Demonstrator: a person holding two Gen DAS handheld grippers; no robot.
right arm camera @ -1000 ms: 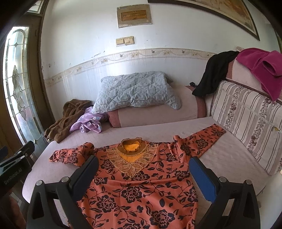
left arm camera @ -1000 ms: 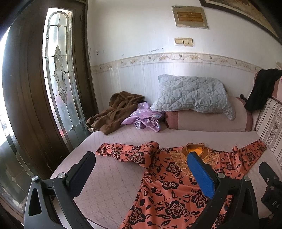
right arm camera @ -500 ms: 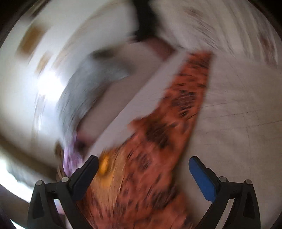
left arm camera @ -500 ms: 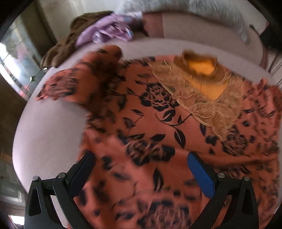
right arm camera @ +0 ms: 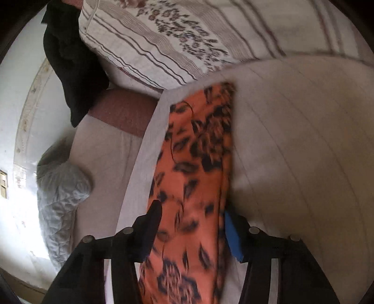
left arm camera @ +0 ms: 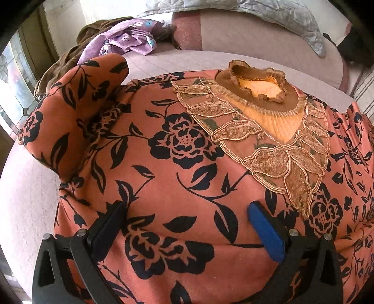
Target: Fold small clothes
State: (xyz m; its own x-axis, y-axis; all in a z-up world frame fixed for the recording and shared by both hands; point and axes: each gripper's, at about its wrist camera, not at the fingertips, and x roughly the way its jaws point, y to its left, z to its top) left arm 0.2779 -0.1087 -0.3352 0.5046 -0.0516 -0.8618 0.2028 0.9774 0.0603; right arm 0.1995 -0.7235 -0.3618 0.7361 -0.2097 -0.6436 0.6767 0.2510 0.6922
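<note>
An orange dress (left arm camera: 187, 145) with black flowers and a gold embroidered neckline (left arm camera: 257, 86) lies spread flat on a pale quilted bed (left arm camera: 28, 198). Its left sleeve (left arm camera: 77, 112) is bunched up beside the body. My left gripper (left arm camera: 187, 207) hangs open low over the dress's chest, with nothing pinched between its fingers. In the right wrist view the dress's right sleeve (right arm camera: 198, 145) runs away between the fingers of my right gripper (right arm camera: 190, 208). Those jaws are closing and flank the sleeve's two edges. The fabric still lies flat.
A purple garment (left arm camera: 126, 39) and a brown blanket (left arm camera: 67, 60) are heaped at the back left. A grey quilted pillow (left arm camera: 280, 16) rests on a pink bolster (left arm camera: 233, 32). A striped cushion (right arm camera: 175, 39) and a black garment (right arm camera: 70, 60) stand beyond the sleeve.
Both grippers have dropped from a view of the whole bed to just above the dress. The right one swung over to the right sleeve, rolled, and its jaws have narrowed around it.
</note>
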